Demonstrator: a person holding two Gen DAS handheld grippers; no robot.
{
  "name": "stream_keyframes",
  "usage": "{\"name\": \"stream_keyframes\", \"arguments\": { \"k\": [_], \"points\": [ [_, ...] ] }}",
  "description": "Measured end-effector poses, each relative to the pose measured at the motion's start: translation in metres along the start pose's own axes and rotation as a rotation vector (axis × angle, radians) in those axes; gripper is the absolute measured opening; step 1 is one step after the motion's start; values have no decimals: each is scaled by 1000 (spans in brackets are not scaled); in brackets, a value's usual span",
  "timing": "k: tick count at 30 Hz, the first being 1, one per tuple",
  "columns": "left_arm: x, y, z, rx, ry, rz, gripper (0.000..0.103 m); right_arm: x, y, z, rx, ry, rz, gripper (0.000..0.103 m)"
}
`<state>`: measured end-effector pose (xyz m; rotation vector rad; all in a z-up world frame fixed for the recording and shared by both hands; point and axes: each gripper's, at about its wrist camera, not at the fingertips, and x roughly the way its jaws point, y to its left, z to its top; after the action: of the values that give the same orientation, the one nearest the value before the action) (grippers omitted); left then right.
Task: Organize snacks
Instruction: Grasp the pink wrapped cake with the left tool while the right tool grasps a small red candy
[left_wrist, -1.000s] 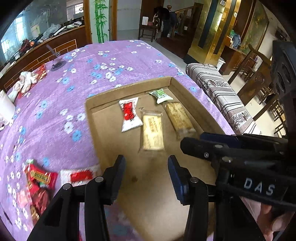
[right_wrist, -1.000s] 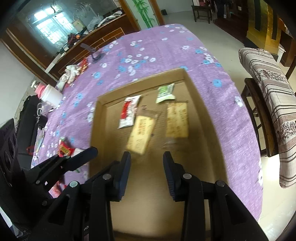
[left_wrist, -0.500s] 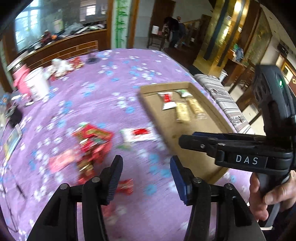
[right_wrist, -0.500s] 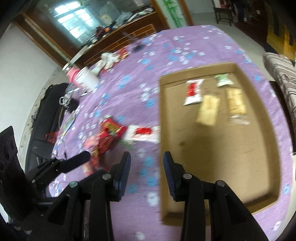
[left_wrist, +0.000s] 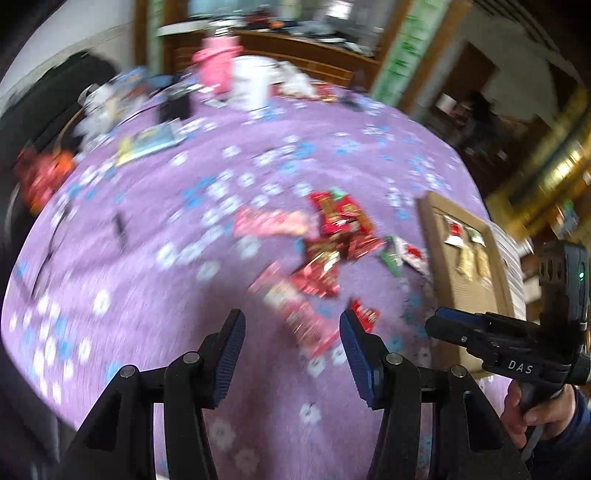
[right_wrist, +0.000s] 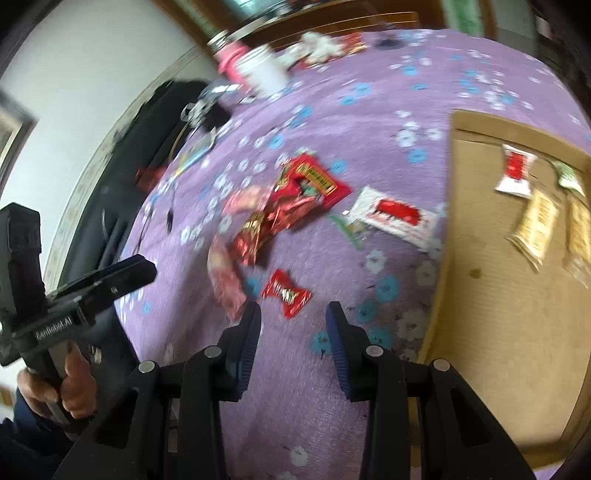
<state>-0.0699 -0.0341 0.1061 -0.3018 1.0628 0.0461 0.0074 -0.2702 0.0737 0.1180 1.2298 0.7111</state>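
Note:
A pile of red snack packets (left_wrist: 332, 236) (right_wrist: 291, 199) lies on the purple flowered tablecloth, left of a shallow cardboard tray (left_wrist: 428, 236) (right_wrist: 491, 314). The tray holds a red-and-white packet (right_wrist: 515, 170), a green one (right_wrist: 569, 177) and two tan bars (right_wrist: 535, 225). A white-and-red packet (right_wrist: 391, 216) lies beside the tray. A small red candy (right_wrist: 288, 291) (left_wrist: 364, 314) lies just ahead of my right gripper (right_wrist: 293, 317), which is open and empty. My left gripper (left_wrist: 291, 332) is open and empty above a pink packet (left_wrist: 306, 321).
At the table's far end stand a pink-lidded bottle (left_wrist: 218, 62) (right_wrist: 231, 61), a white cup (left_wrist: 251, 81) and scattered papers and cables. A dark chair or bag (right_wrist: 147, 122) sits at the left table edge. The view is motion-blurred.
Both grippers have swung left, away from the tray toward the pile of loose snacks. Both stayed open and empty.

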Motion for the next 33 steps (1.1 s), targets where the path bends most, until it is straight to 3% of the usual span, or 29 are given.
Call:
{"name": "stream_keyframes", "arguments": {
  "k": [4,8,12,16,19,22,27,33],
  "points": [
    [-6,18,-18,-96,34,49,56,24,11,3,-94,57,21,35],
    [-16,24,-22,-98,26,75,56,42,26,11,-171,62,1,35],
    [-9,27,-17,-69,40,33,56,68,38,16,-270,71,-87,35],
    [5,29,-11,-41,79,-16,56,78,37,18,-262,87,-117,35],
    [16,29,-7,-7,104,-40,56,84,37,17,-260,94,-143,18],
    [35,25,0,15,118,-71,56,80,36,11,-214,70,-137,15],
    [63,18,9,-29,157,-101,56,48,36,-8,-133,-6,-168,13],
    [89,2,16,-49,181,-47,56,4,27,-20,-80,-90,-172,13]
  ]
}}
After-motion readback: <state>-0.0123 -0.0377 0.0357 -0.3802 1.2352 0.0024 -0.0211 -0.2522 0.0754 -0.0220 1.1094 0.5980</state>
